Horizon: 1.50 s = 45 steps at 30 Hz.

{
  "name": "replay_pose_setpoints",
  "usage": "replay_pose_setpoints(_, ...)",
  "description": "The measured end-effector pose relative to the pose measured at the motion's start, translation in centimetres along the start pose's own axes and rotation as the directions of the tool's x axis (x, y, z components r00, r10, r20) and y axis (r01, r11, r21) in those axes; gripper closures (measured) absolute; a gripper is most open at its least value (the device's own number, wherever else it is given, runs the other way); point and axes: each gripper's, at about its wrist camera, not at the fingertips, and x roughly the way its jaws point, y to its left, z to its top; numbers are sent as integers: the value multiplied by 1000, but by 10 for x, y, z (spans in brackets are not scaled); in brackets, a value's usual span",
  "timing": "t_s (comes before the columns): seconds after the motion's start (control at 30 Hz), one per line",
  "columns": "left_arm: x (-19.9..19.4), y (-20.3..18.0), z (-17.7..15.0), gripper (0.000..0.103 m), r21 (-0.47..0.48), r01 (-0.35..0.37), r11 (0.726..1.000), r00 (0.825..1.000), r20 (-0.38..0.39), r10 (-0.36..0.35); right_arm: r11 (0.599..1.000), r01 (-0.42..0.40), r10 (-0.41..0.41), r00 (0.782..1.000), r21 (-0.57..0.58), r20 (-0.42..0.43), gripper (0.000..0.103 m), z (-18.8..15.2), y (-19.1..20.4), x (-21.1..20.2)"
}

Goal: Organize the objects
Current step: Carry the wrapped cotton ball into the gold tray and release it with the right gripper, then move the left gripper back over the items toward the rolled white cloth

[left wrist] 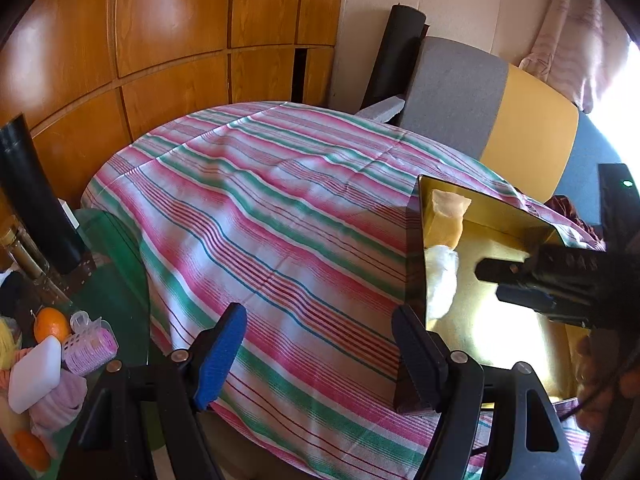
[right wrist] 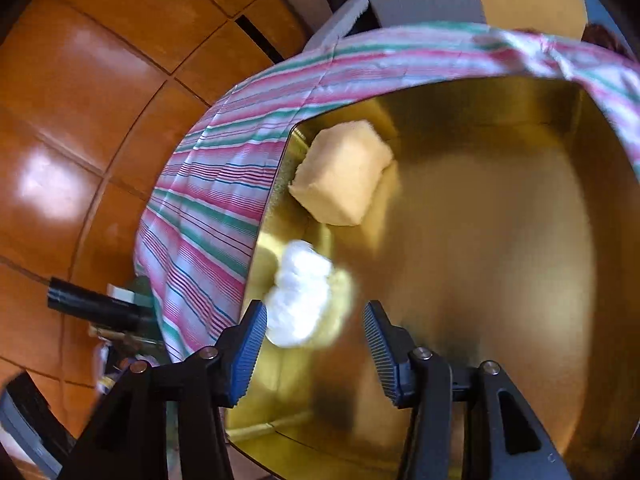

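Observation:
A shiny gold tin box (left wrist: pixel 480 320) stands on the striped cloth at the right. Inside it lie a yellow sponge (left wrist: pixel 446 216) and a white fluffy ball (left wrist: pixel 440 280). In the right wrist view the box (right wrist: pixel 500 240) fills the frame, with the sponge (right wrist: pixel 344 176) and the white ball (right wrist: pixel 300 292) against its left wall. My right gripper (right wrist: pixel 314 350) is open and empty, hovering over the box just above the white ball; it shows in the left wrist view (left wrist: pixel 504 276). My left gripper (left wrist: pixel 320 356) is open and empty above the cloth, beside the box's left wall.
A striped pink, green and white cloth (left wrist: pixel 260 220) covers the table. At the lower left lie oranges (left wrist: pixel 51 324), a white soap-like block (left wrist: pixel 34 376), a pink hair roller (left wrist: pixel 92 346) and pink cloth (left wrist: pixel 60 400). A grey and yellow chair (left wrist: pixel 492 104) stands behind.

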Motion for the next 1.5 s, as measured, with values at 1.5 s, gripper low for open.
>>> replay_pose_setpoints(1.5,-48,-273,-23,22,571,372,732,913,-81,-401,655,440,-702,655,615,279,47,-191,-281,-349)
